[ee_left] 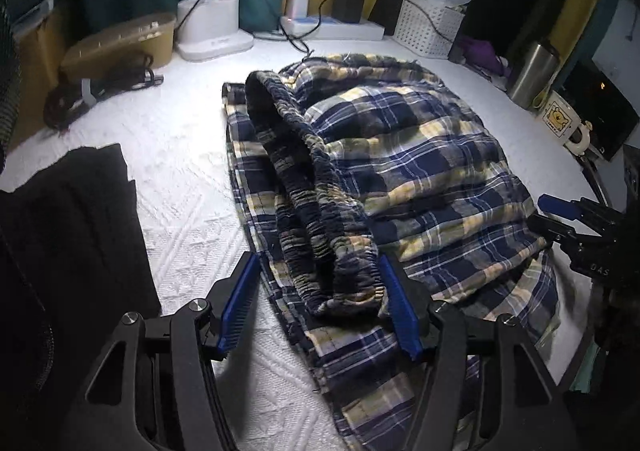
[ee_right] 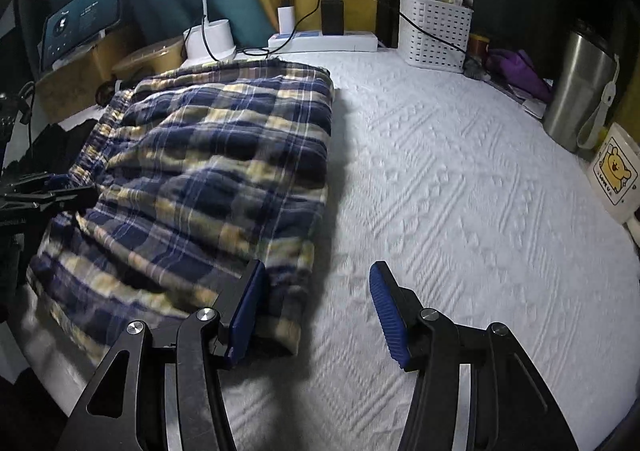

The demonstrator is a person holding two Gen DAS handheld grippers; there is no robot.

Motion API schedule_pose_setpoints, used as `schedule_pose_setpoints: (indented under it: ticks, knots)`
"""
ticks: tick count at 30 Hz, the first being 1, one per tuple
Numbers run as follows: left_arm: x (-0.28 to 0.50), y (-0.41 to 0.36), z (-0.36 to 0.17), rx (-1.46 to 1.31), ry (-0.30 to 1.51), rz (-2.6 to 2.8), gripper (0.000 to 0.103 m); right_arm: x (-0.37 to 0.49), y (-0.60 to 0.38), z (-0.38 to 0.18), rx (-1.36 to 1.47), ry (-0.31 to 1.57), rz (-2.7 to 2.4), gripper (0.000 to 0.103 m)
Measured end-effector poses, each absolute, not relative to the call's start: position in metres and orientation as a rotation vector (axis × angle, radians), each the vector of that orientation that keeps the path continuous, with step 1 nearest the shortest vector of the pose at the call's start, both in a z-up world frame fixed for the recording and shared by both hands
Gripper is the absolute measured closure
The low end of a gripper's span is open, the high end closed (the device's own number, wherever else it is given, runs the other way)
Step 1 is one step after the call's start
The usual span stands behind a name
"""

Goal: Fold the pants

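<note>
Pants point(ee_left: 400, 171) lie folded in a plaid bundle mid-bench point(ee_right: 460, 171), waistband point(ee_left: 296, 187) flopped on top. Left gripper point(ee_left: 316, 311) jaws spread, straddling the waistband's near end, pads not pressing. Right gripper point(ee_right: 316, 311) jaws spread at the bundle's lower right corner, left pad against the cloth, right over bare bench. We judge it a grab: we should pinch both layers at the edge, keep both hands level, and lift together. Readable: "LOVE U" on the bear mug point(ee_right: 612, 175); "DAS" on the other gripper in the left view.
</note>
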State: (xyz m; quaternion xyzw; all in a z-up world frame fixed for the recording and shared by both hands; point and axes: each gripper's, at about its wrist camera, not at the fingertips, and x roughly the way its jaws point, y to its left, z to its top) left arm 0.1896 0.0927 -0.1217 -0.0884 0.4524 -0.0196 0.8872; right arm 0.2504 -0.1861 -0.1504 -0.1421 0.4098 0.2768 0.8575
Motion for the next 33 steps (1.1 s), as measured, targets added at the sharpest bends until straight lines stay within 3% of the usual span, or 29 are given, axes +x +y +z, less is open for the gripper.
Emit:
schedule_pose_setpoints:
  ticks: [4,21,28,33]
  knots:
    - [0.185,0.094,-0.123,-0.170,0.940,-0.040,0.040,0.249,-0.192,-0.150,-0.296,0.857,0.577,0.042]
    - [0.193,0.105,-0.082,-0.180,0.870,0.009,0.037,0.262,-0.201,-0.110,-0.259,0.795,0.574,0.040]
    - [0.210,0.097,-0.077,-0.167,0.864,-0.008,0.037,0.274,-0.198,-0.103,-0.239,0.776,0.589,0.022]
    - [0.223,0.098,-0.088,-0.185,0.897,-0.012,0.031,0.286,-0.197,-0.106,-0.232,0.786,0.591,0.022]
